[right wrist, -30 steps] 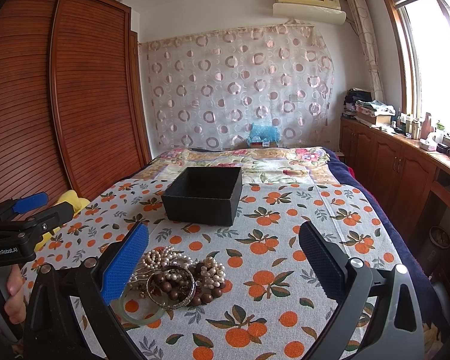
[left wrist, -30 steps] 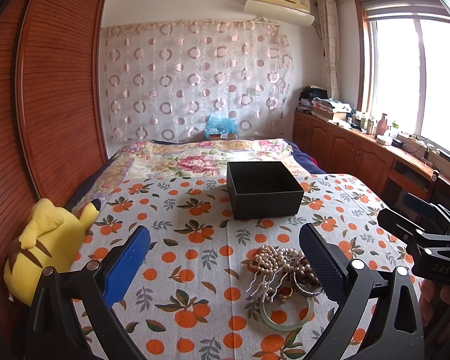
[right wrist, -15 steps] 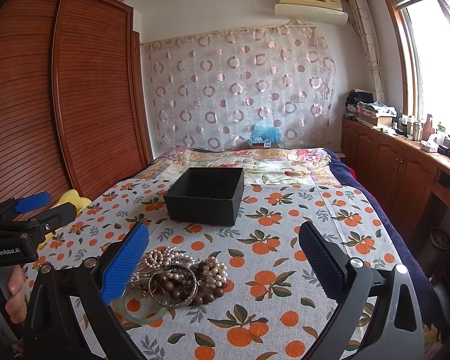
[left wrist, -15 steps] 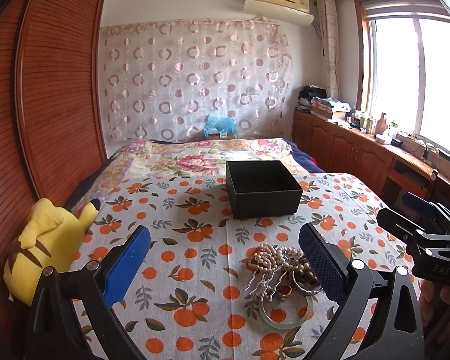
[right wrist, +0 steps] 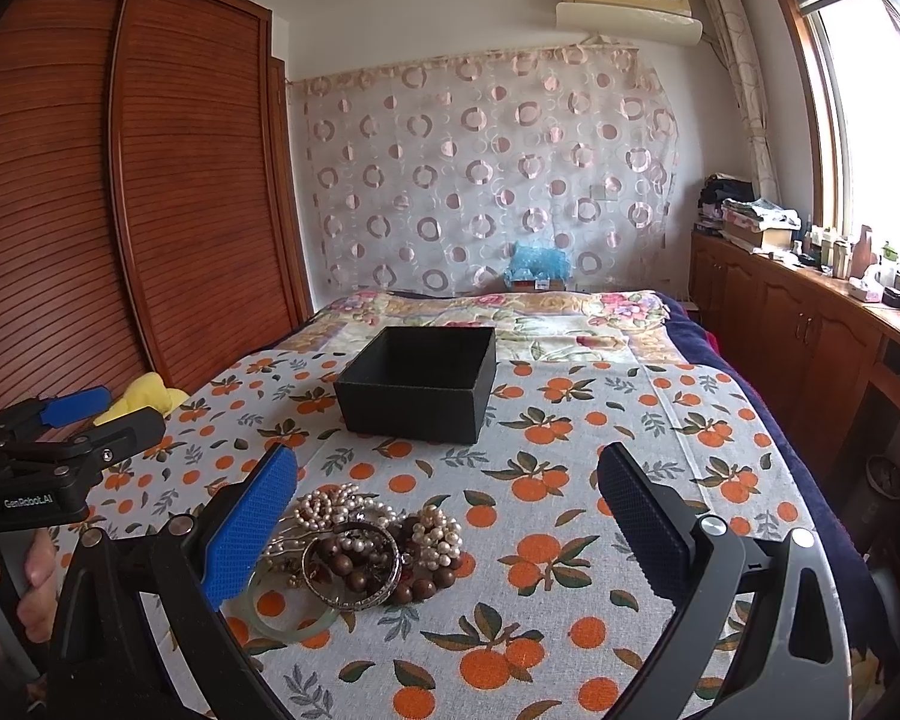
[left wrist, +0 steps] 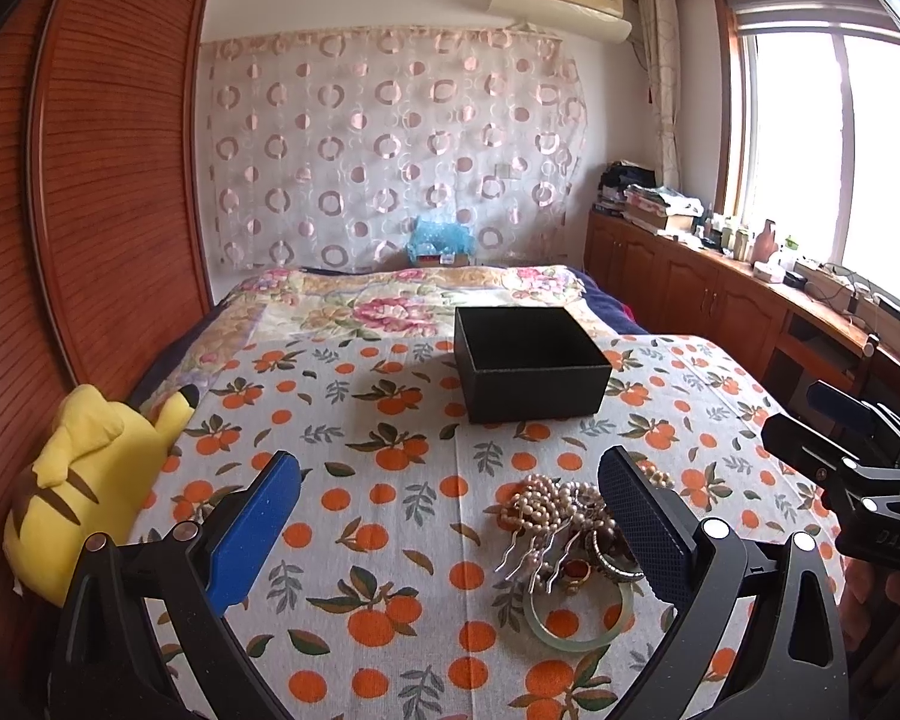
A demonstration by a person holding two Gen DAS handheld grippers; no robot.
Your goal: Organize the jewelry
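A heap of jewelry (left wrist: 570,531) lies on the orange-print cloth (left wrist: 390,510): pearl strands, a silver hair comb, a metal bangle, brown beads and a pale green jade bangle (left wrist: 576,618). Farther back stands an open, empty black box (left wrist: 531,363). My left gripper (left wrist: 450,516) is open above the cloth, the heap by its right finger. In the right wrist view the jewelry heap (right wrist: 360,546) sits beside the blue left finger of my open right gripper (right wrist: 447,510), with the black box (right wrist: 417,384) beyond. Each gripper holds nothing.
A yellow plush toy (left wrist: 84,480) lies at the bed's left edge against the wooden wardrobe (left wrist: 108,180). A floral quilt (left wrist: 414,300) covers the far end of the bed. Wooden cabinets (left wrist: 720,300) with clutter run under the window on the right. A hand (right wrist: 12,582) holds the left gripper's handle.
Both grippers have drifted only slightly; the views are almost the same. Nothing was picked up or moved.
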